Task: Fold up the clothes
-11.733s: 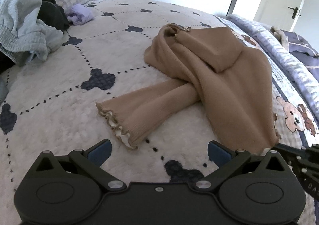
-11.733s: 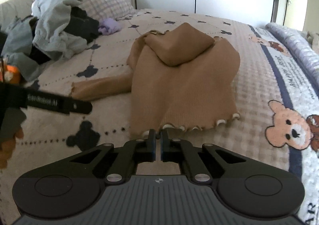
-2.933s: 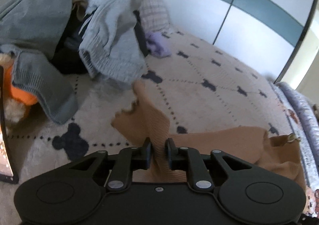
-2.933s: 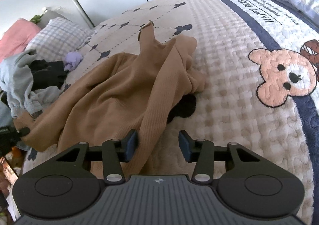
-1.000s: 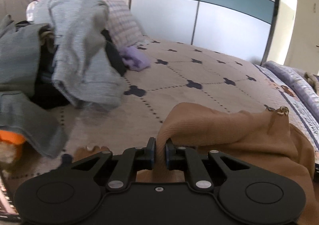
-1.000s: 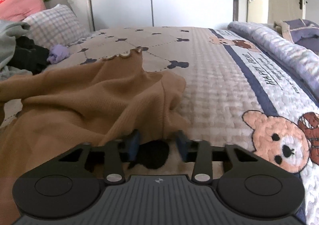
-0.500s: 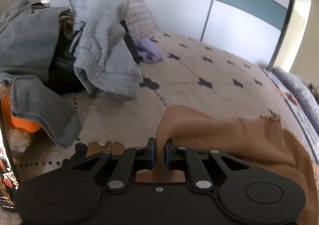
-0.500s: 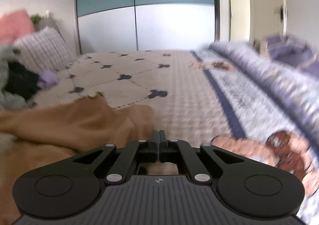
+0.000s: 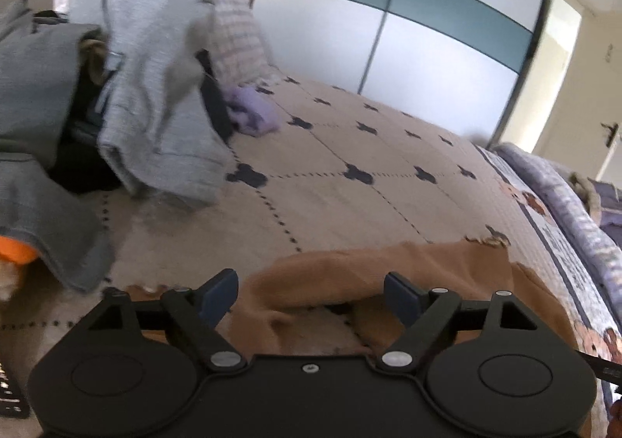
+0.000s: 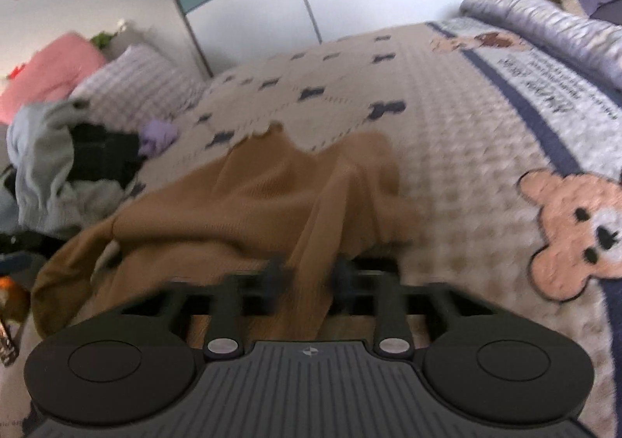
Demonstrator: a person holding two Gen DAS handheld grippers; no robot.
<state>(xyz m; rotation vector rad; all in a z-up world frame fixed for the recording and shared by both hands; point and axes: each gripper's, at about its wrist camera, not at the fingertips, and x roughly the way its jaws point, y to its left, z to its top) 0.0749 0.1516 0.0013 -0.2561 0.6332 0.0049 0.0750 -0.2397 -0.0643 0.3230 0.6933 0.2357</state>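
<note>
Left wrist: left gripper (image 9: 311, 296) spread, brown top (image 9: 388, 274) between tips; right gripper (image 10: 309, 276) parted astride fold.

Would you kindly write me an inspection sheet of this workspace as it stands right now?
Surface: bed quilt, cream with dark motifs.
Job's things: brown garment, rumpled and spread on the quilt.
Clutter: pile of grey clothes; purple cloth; checked pillow.
Grippers: left gripper jaws wide apart above the garment; right gripper blurred, jaws apart with a fold between.
Cables: nothing seen.
Surroundings: wardrobe doors; bear-print bedspread.
</note>
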